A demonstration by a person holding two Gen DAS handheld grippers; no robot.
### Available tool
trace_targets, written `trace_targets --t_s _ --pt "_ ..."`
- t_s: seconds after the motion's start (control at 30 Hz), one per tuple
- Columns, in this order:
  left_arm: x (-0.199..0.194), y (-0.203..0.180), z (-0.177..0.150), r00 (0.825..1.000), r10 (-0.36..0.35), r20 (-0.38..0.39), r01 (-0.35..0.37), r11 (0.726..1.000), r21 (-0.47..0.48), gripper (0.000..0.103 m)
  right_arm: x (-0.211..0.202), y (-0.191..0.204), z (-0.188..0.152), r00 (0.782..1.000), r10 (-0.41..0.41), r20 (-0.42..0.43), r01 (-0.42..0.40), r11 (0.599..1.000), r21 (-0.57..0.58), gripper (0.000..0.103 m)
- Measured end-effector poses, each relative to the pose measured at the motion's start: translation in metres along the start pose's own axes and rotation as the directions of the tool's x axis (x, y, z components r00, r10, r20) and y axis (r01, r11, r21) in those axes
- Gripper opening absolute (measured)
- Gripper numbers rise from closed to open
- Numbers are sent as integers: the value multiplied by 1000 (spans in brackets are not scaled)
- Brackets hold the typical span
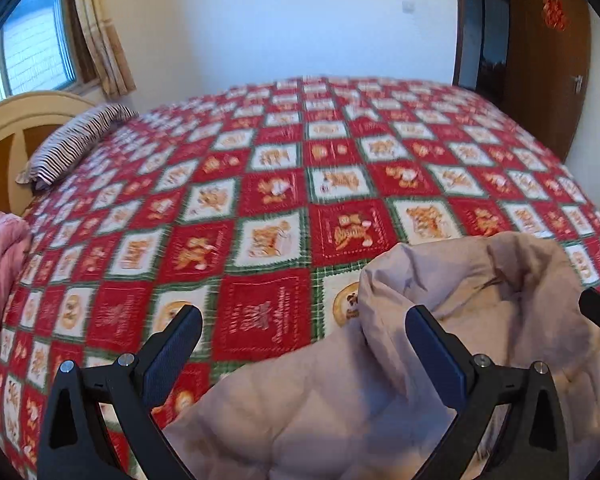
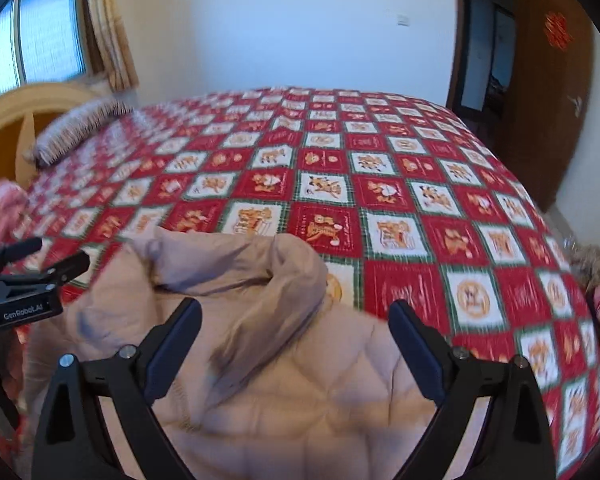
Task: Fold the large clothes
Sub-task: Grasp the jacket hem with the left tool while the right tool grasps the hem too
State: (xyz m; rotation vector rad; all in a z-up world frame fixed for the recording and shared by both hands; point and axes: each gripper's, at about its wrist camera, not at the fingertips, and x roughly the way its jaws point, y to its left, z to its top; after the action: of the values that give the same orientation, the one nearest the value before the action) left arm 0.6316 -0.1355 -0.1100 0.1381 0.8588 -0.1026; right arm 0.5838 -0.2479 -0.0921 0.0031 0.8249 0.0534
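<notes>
On the bedspread point(image 2: 420, 200), the beige coat point(image 2: 284, 392) lies beneath both grippers' spread jaws.

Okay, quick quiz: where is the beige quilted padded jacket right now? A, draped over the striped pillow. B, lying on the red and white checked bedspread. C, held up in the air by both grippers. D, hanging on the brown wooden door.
B: the beige quilted padded jacket lies rumpled on the red and white checked bedspread, with the left gripper and the right gripper open over it.
</notes>
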Motion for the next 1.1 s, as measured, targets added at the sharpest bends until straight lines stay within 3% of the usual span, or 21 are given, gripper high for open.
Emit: trace_targets --t_s 0.17,0.2,0.23,0.27,0.3,0.33,0.37,0.47,0.6,0.77,0.97,1.1 --pt "38 -9 0 998 -47 -51 47 999 -1 102 40 -3 6 998 -38 -59 35 998 -50 93" --pt "42 -12 -3 997 -59 -51 60 998 -1 96 48 -5 4 996 -31 -78 27 998 -52 89" --pt "45 -14 -5 996 -72 -48 73 997 6 85 54 -6 3 995 -27 -96 21 998 -59 77" --pt "49 -16 -8 992 -106 -66 107 994 24 51 58 -8 2 993 -28 -114 21 998 -67 62" --pt "53 -18 -10 987 -131 -88 134 990 31 16 61 -9 0 991 -25 -128 15 997 -76 54" --pt "54 -16 -13 978 -174 -111 178 984 25 8 61 -10 -3 991 -25 -131 14 996 -86 34" --pt "48 -14 -15 981 -175 -85 178 984 25 8 60 -12 -5 991 -40 -124 28 995 -97 18" --pt "19 -10 -24 987 -161 1 160 984 77 5 44 -25 -15 995 -28 -97 20 996 -82 11" --pt "-7 -1 -52 987 -143 72 134 984 119 4 19 -41 -32 998 -18 -65 12 996 -90 8" --pt "6 -1 -83 992 -120 31 114 984 138 3 15 -47 -65 996 -27 -81 18 994 -112 6" --pt "1 -12 -89 997 -67 50 56 979 196 4 36 -43 -78 989 -95 -111 79 986 -146 6" --pt "-30 -4 -87 995 -60 82 44 983 181 8 31 -45 -79 989 -102 -107 85 984 -155 7"
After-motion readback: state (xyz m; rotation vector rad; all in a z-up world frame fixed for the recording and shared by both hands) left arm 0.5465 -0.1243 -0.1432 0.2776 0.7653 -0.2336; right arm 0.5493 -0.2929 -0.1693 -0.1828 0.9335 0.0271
